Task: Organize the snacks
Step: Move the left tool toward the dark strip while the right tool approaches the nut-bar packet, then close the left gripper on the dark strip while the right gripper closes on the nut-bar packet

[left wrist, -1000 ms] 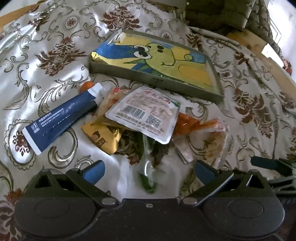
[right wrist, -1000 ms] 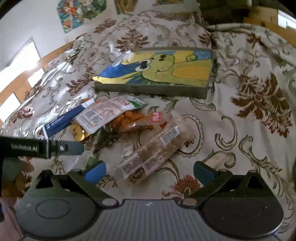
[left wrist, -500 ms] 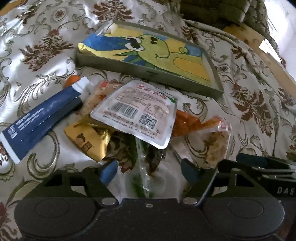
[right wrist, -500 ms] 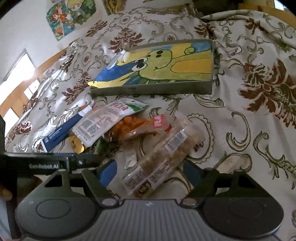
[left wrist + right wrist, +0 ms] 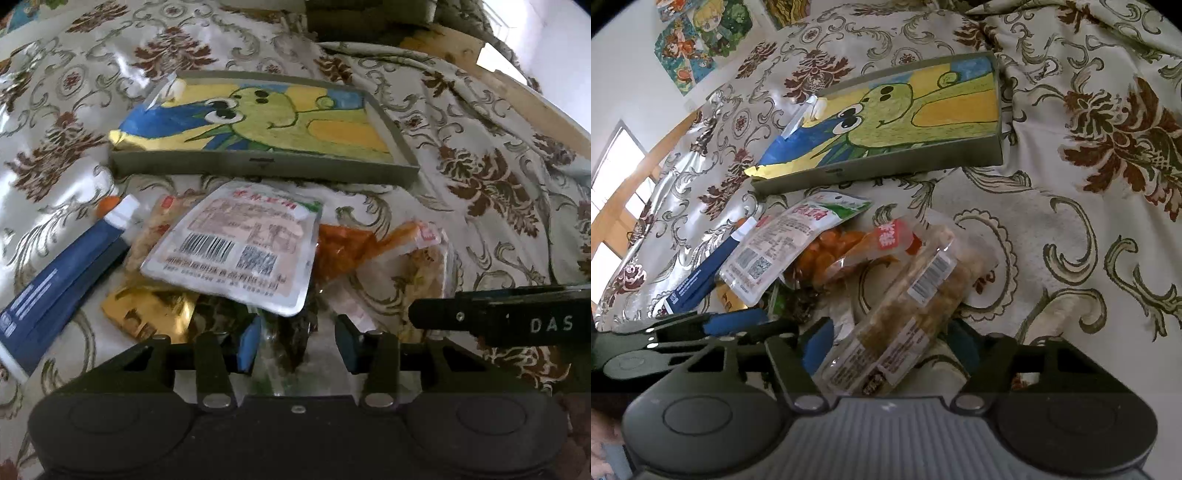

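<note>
A heap of snack packets lies on the patterned cloth in front of a shallow tray [image 5: 266, 164] with a green cartoon creature painted inside; the tray also shows in the right wrist view [image 5: 886, 166]. My left gripper [image 5: 293, 345] has its jaws narrowed around a clear green-tinted packet [image 5: 280, 343], not clearly clamped. My right gripper [image 5: 890, 349] has its jaws narrowed around the long clear packet of brown pieces [image 5: 912, 314]. A white barcode pouch [image 5: 240, 251], an orange packet [image 5: 351, 247] and a gold packet [image 5: 147, 314] lie in the heap.
A blue tube [image 5: 62, 280] with a white cap lies left of the heap. The right gripper's finger [image 5: 498, 317] crosses the left view's right side. The left gripper [image 5: 713, 328] shows at the right view's left. Posters [image 5: 701, 33] hang on the far wall.
Both grippers moved forward into the heap and their jaws narrowed, the left around the green-tinted packet, the right around the long brown packet.
</note>
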A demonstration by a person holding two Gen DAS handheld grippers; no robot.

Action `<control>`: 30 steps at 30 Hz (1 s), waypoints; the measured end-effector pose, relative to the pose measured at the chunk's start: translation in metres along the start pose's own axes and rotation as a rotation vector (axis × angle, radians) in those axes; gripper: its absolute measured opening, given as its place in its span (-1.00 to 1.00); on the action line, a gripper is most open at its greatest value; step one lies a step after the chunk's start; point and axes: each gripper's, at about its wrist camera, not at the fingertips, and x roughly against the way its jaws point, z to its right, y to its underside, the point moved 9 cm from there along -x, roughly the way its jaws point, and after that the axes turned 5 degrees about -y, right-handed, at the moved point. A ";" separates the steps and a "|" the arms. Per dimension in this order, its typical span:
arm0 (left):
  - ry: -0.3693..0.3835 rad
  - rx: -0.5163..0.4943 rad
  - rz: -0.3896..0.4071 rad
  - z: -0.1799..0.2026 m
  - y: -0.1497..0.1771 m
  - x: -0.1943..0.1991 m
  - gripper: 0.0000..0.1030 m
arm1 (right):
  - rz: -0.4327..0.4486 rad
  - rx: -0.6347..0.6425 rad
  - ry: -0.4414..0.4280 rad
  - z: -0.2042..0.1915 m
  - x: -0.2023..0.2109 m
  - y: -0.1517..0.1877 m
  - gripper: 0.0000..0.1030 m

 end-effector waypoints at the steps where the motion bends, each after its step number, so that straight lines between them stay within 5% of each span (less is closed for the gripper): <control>1: 0.016 -0.011 0.001 0.003 -0.002 -0.001 -0.20 | 0.000 -0.004 0.003 0.001 0.000 0.000 0.24; 4: 0.083 -0.024 -0.034 0.013 0.002 -0.008 -0.58 | 0.000 -0.031 0.002 0.004 0.001 0.000 0.20; 9: 0.047 -0.091 -0.048 0.022 0.004 -0.018 -0.39 | -0.007 -0.082 -0.016 0.009 -0.001 0.001 0.21; 15: 0.065 0.068 -0.051 0.005 -0.007 -0.027 -0.20 | -0.004 -0.129 -0.024 0.014 -0.005 -0.001 0.22; 21: 0.121 0.203 -0.065 0.000 -0.018 -0.043 -0.21 | 0.006 -0.140 -0.014 0.014 -0.011 -0.004 0.22; 30: 0.087 0.159 -0.115 0.007 -0.012 -0.038 -0.35 | -0.008 -0.118 0.000 0.009 -0.016 -0.004 0.05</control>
